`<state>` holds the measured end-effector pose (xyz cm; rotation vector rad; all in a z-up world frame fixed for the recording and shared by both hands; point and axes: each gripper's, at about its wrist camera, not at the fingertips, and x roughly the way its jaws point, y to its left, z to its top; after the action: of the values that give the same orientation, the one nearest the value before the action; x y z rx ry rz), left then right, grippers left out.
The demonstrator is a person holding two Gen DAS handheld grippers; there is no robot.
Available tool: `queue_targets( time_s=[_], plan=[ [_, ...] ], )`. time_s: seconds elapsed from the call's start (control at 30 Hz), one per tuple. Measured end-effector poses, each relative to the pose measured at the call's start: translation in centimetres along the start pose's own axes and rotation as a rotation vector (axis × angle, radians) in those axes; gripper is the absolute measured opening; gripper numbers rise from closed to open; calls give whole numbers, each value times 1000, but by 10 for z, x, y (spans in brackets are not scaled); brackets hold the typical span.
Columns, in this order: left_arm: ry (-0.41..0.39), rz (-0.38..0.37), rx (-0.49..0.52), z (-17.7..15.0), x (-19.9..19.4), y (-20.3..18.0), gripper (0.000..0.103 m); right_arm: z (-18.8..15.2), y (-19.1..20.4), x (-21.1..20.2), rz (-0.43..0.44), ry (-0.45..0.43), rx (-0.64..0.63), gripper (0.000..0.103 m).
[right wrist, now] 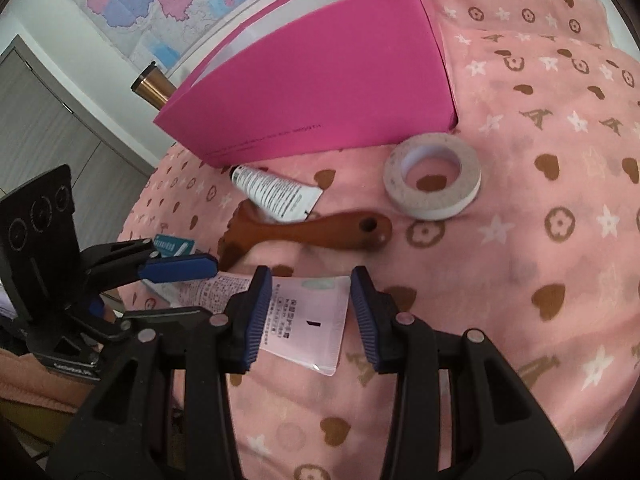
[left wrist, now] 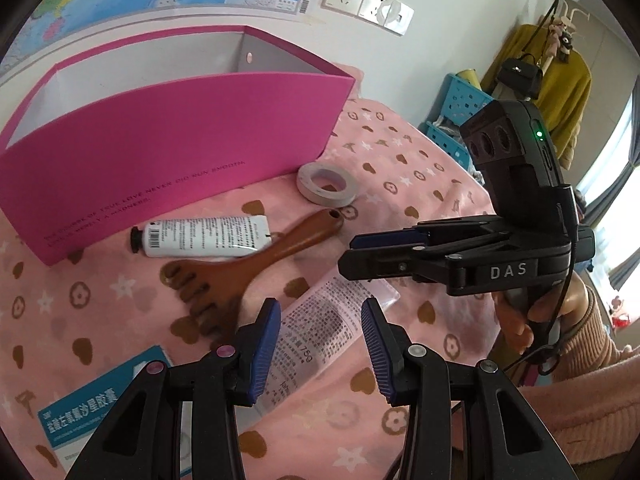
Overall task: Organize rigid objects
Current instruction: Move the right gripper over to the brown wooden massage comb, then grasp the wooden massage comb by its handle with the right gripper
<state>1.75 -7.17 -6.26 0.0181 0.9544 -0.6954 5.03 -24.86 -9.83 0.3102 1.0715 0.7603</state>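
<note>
A flat pink tube (left wrist: 320, 320) (right wrist: 308, 320) lies on the pink blanket. My left gripper (left wrist: 322, 344) hovers over it, open, blue pads apart. My right gripper (right wrist: 310, 316) is open above the tube's crimped end, and in the left wrist view this right gripper (left wrist: 352, 250) comes in from the right. In the right wrist view the left gripper (right wrist: 200, 268) shows at the left. Beyond the tube lie a wooden comb-like massager (left wrist: 260, 256) (right wrist: 320, 228), a white tube (left wrist: 204, 236) (right wrist: 276, 194) and a tape roll (left wrist: 328, 200) (right wrist: 432, 206). An open magenta box (left wrist: 180, 140) (right wrist: 320, 92) stands behind them.
A blue-and-white medicine carton (left wrist: 96, 396) (right wrist: 172, 244) lies at the near left. A metal cup (right wrist: 154, 86) stands left of the box, by the wall map. Blue baskets (left wrist: 460, 100) and hanging clothes (left wrist: 560, 76) are at the right. A person's hand and pink sleeve (left wrist: 580, 380) hold the right gripper.
</note>
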Motion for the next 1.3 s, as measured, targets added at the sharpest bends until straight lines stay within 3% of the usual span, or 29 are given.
queue_targets(
  time_s=[0.17, 0.43, 0.67, 0.9, 1.0, 1.1, 1.3],
  plan=[
    [-12, 10, -19, 2, -3, 4, 43, -4, -8, -8, -30, -16, 11, 43],
    [-69, 116, -125, 5, -22, 35, 43, 5, -20, -9, -46, -77, 54, 44],
    [-34, 151, -166, 6, -11, 48, 43, 10, -23, -4, -49, -98, 67, 45],
    [47, 148, -183, 3, 9, 50, 43, 12, -16, 4, -45, -101, 39, 49],
    [43, 142, -178, 2, 10, 49, 47, 12, -12, 5, -52, -106, 24, 51],
    [43, 142, -169, 2, 10, 49, 49, 12, -15, 4, -29, -117, 41, 51],
    [40, 136, -171, 2, 10, 50, 49, 15, -16, -15, 109, -206, 50, 54]
  ],
)
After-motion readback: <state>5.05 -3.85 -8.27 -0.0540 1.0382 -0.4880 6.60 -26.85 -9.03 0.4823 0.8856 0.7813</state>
